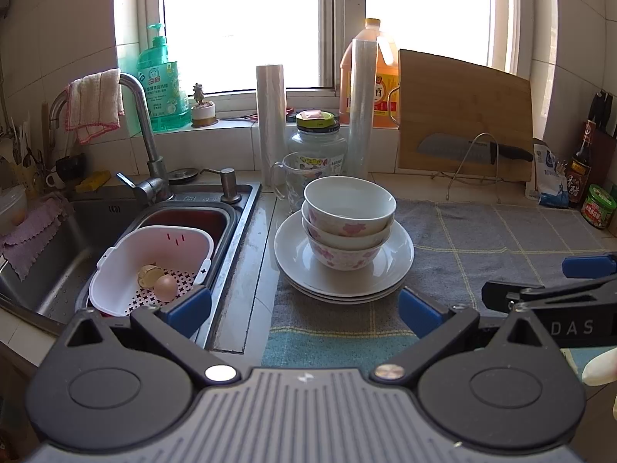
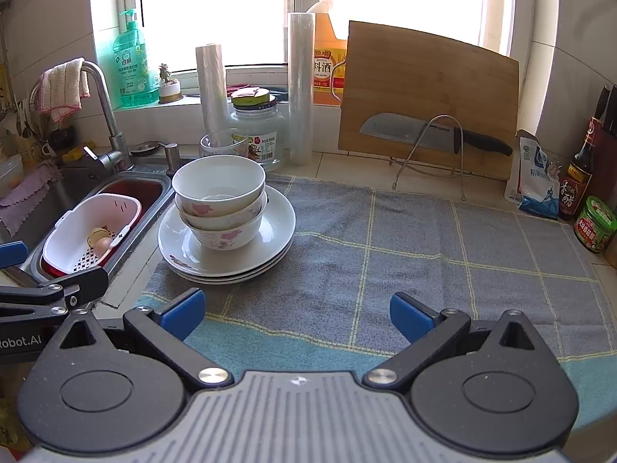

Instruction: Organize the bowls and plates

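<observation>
Bowls, three of them nested with pink flowers on the sides, stand on a stack of white plates at the left edge of a grey checked cloth spread over the bench, as the left wrist view shows. The left gripper hangs in front of the stack with its jaws spread wide and nothing between them; its blue pads are apart from the plates. To the left lies the sink, holding a pink colander with an egg in it. Behind the stack stand a glass cup, a jar and two rolls of film. A cutting board leans by the window with a knife on a wire rack before it. The right gripper shows at the right edge.

From the right wrist view, the right gripper hovers over the cloth, jaws wide apart and empty. The bowls and plates sit ahead and to the left, well apart from its pads, just beside the sink. The left gripper enters at the left edge. At the far right stand a sauce bottle and a green-lidded jar.
</observation>
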